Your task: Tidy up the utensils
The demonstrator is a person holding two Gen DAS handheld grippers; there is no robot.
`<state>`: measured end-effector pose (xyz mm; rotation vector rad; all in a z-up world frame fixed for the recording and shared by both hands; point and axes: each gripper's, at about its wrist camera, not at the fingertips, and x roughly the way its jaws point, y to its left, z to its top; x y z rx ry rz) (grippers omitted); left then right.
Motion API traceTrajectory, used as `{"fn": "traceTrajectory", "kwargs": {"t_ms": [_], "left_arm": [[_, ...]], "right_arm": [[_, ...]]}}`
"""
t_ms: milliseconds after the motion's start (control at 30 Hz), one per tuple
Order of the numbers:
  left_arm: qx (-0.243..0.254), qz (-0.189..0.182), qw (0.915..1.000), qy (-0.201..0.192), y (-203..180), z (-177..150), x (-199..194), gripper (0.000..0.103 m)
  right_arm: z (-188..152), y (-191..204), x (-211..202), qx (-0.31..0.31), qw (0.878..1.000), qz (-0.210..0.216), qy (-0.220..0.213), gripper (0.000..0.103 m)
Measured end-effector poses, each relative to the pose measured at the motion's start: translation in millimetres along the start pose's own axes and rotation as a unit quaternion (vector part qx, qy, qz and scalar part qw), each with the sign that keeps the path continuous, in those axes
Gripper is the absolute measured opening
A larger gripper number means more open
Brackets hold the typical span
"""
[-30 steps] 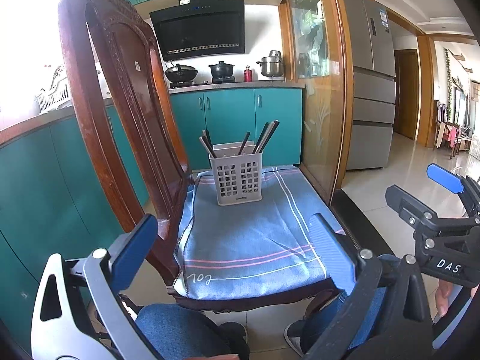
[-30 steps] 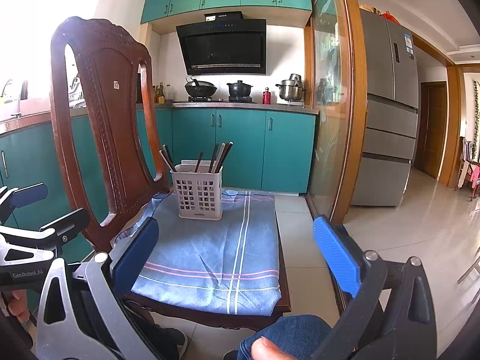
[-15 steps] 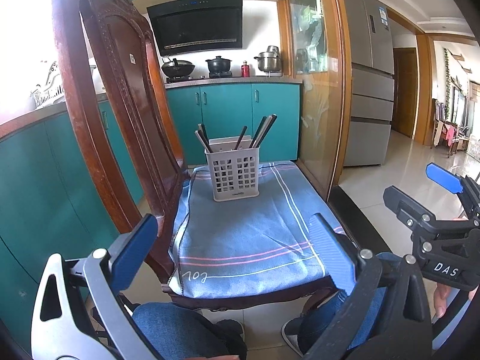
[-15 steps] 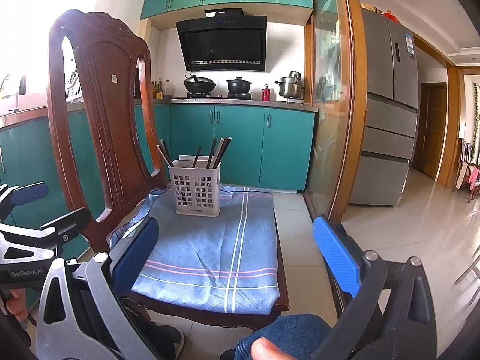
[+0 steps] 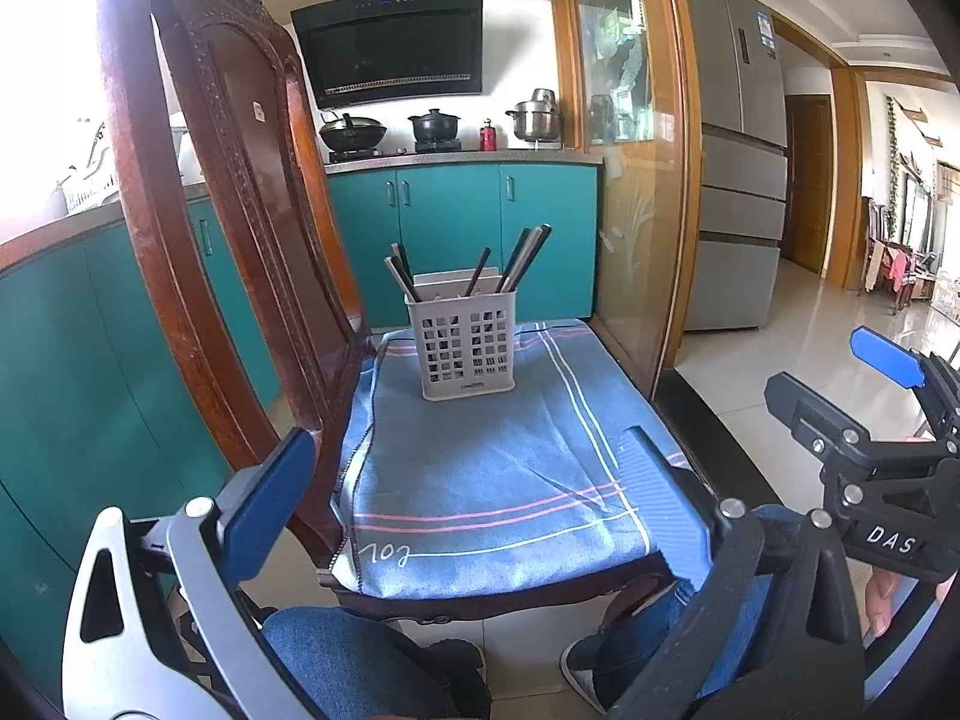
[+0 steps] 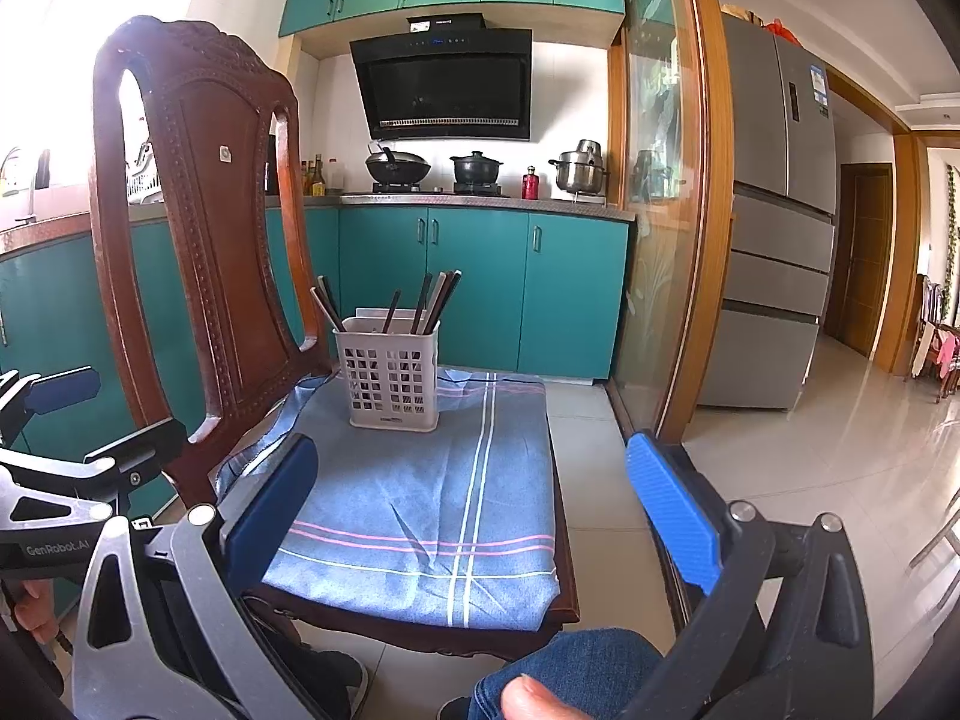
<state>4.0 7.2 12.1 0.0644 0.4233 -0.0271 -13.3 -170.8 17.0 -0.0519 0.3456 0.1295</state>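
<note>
So the dark chopsticks all stand in the pale grey perforated plastic caddy, which sits upright at the far end of the blue striped cloth on the carved wooden chair, and nothing's loose on the cloth around it. Left tool and right tool both hang wide open and empty, well short of the caddy. Could be sorted already or about to be pulled out, so I'd just keep any approach slow and square to the sticks.
</note>
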Motion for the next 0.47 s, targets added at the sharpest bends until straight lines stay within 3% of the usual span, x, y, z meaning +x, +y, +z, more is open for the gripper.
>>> {"fn": "traceTrajectory", "kwargs": {"t_ms": [467], "left_arm": [[0.009,-0.004,0.9997,0.023,-5.2,-5.6,21.7,0.1]], "right_arm": [[-7.0,-6.9,18.4,0.004,1.0,0.001,0.023,0.1]]}}
